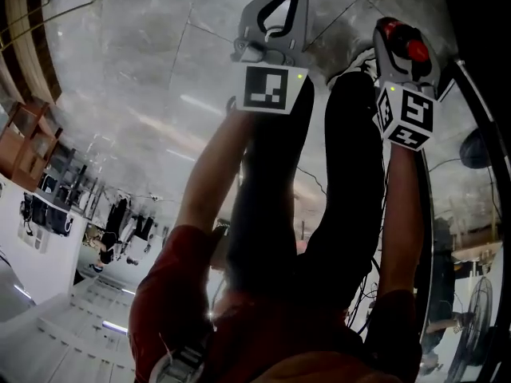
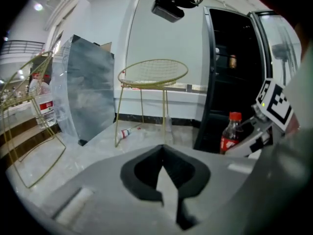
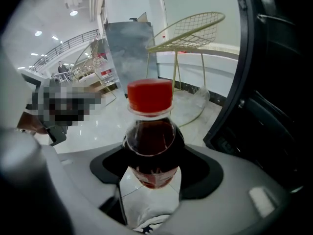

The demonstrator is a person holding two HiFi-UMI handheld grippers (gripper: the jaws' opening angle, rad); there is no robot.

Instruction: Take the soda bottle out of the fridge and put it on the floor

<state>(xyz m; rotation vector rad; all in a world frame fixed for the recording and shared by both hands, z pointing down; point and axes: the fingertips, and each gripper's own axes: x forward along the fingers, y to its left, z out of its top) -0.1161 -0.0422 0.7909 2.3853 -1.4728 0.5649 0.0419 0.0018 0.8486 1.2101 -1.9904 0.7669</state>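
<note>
The right claw [image 3: 154,166] is clamped tight around the soda bottle [image 3: 152,131]. The bottle stands up straight with its red cap on top. It is out of the dark, open fridge [image 2: 230,77], just beside it, above the pale floor [image 2: 93,155]. The left claw [image 2: 162,148] is squeezed closed with nothing in it.

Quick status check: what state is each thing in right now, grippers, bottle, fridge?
Right gripper: jaws shut on the soda bottle.
Left gripper: jaws shut, empty.
Soda bottle: capped, upright, out of the fridge.
Fridge: door open.
Small bottle by the wire chair: lying on its side on the floor.
</note>
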